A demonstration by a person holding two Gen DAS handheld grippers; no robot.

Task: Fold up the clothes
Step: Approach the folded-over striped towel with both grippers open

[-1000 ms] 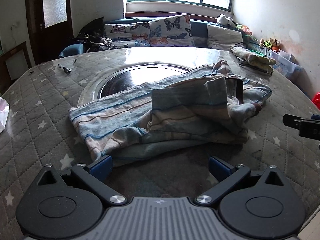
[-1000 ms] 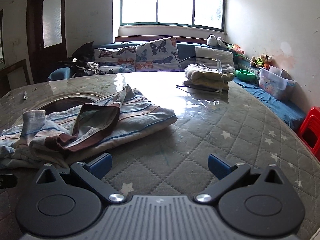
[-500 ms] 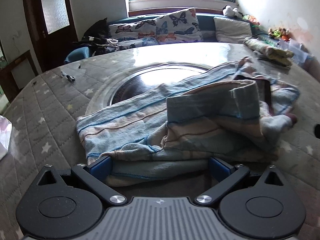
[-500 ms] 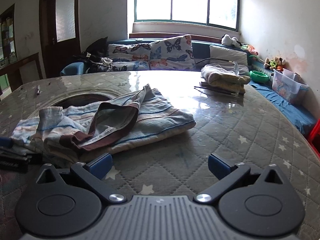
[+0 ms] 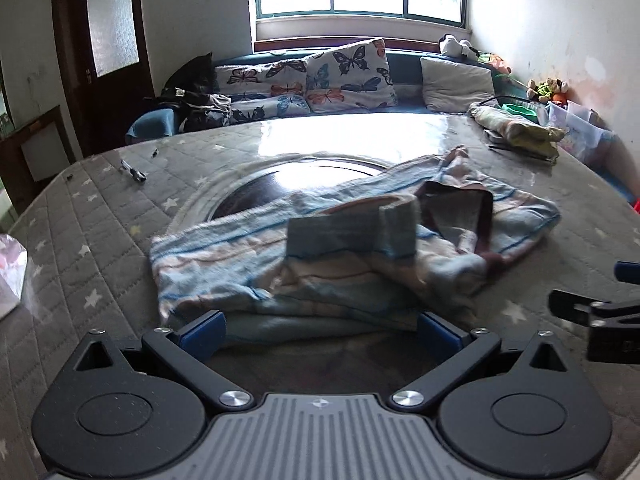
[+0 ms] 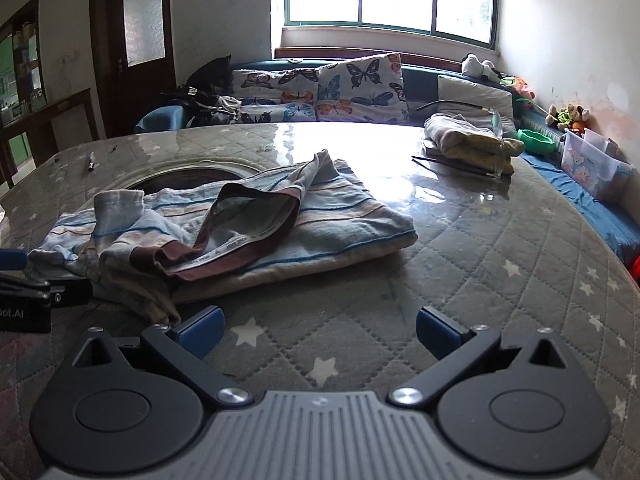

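A blue and beige striped garment point(image 5: 344, 256) with a brown waistband lies crumpled and partly folded on the quilted star-patterned table point(image 5: 92, 248). My left gripper point(image 5: 320, 330) is open and empty, its blue pads at the garment's near edge. In the right wrist view the same garment point(image 6: 240, 232) lies ahead and left. My right gripper point(image 6: 318, 330) is open and empty over bare table, just right of the garment's near corner. The right gripper shows at the left view's right edge point(image 5: 592, 312); the left gripper shows at the right view's left edge point(image 6: 28, 292).
A round dark glass inset point(image 5: 288, 184) sits in the table beyond the garment. Folded clothes point(image 6: 468, 144) lie at the far right of the table. A pen point(image 6: 91, 160) lies far left. A sofa with butterfly cushions point(image 6: 340, 88) stands behind. A plastic bin point(image 6: 596, 164) is right.
The left gripper has pulled back a little from the garment and risen. The right gripper has moved closer to the garment's near corner. Both stay open.
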